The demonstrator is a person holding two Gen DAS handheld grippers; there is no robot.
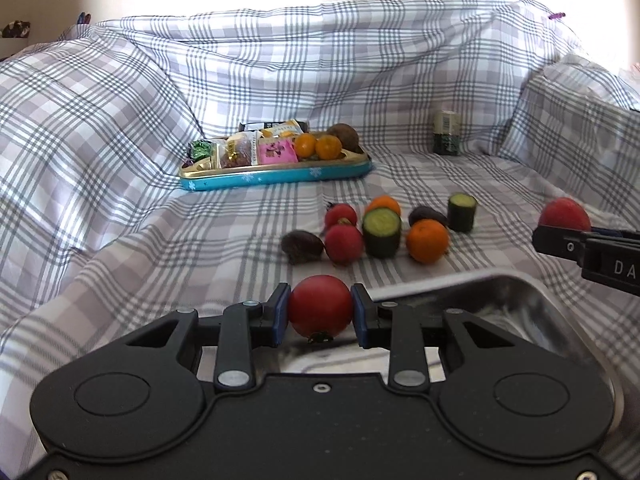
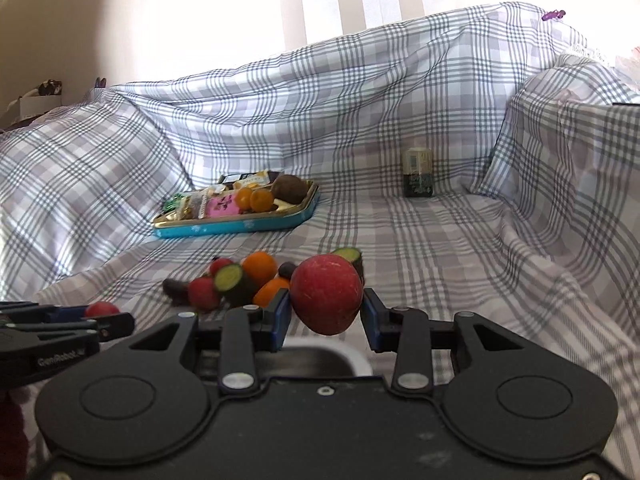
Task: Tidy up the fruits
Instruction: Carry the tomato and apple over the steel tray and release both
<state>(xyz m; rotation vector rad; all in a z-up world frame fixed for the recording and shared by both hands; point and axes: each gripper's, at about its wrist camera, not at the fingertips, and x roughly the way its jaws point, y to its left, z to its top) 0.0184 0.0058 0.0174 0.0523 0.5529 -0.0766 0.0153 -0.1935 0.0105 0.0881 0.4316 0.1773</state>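
My left gripper (image 1: 320,310) is shut on a red tomato (image 1: 320,304), held over the near rim of a steel tray (image 1: 520,292). My right gripper (image 2: 326,312) is shut on a red apple (image 2: 326,292) above the same tray (image 2: 320,356); it also shows in the left wrist view (image 1: 564,236), with the apple (image 1: 565,213). On the checked cloth beyond lie red fruits (image 1: 343,242), oranges (image 1: 427,240), cucumber pieces (image 1: 382,231) and dark fruits (image 1: 302,246). The pile also shows in the right wrist view (image 2: 236,280).
A blue tin tray (image 1: 276,174) at the back holds wrapped snacks, small oranges and a brown fruit. A small dark jar (image 1: 447,132) stands at the back right. The checked sheet (image 1: 120,200) rises in folds on the left, back and right.
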